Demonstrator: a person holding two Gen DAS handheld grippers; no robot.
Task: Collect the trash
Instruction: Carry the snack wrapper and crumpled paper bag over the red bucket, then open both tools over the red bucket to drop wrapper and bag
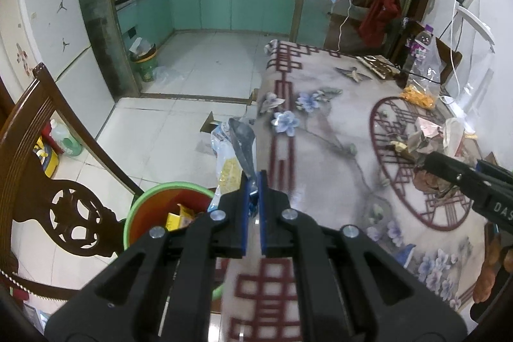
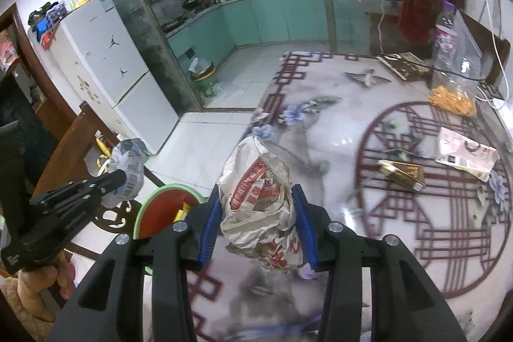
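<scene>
The left gripper has its blue pads pinched tight on a crumpled plastic wrapper, which stands up toward twelve o'clock from the fingertips, hanging past the table's edge; in the right wrist view this same gripper shows at nine o'clock, the wrapper bunched at its tip. The right gripper stands partly open, its pads pressed on either side of a crumpled paper bag with red print, held above the patterned tablecloth. A green-rimmed bin with a red inside sits on the floor at about eight o'clock of the bag, just beside the table, with yellow scraps in it. On the cloth at three o'clock lie a pink carton and a small gold box, near each other.
</scene>
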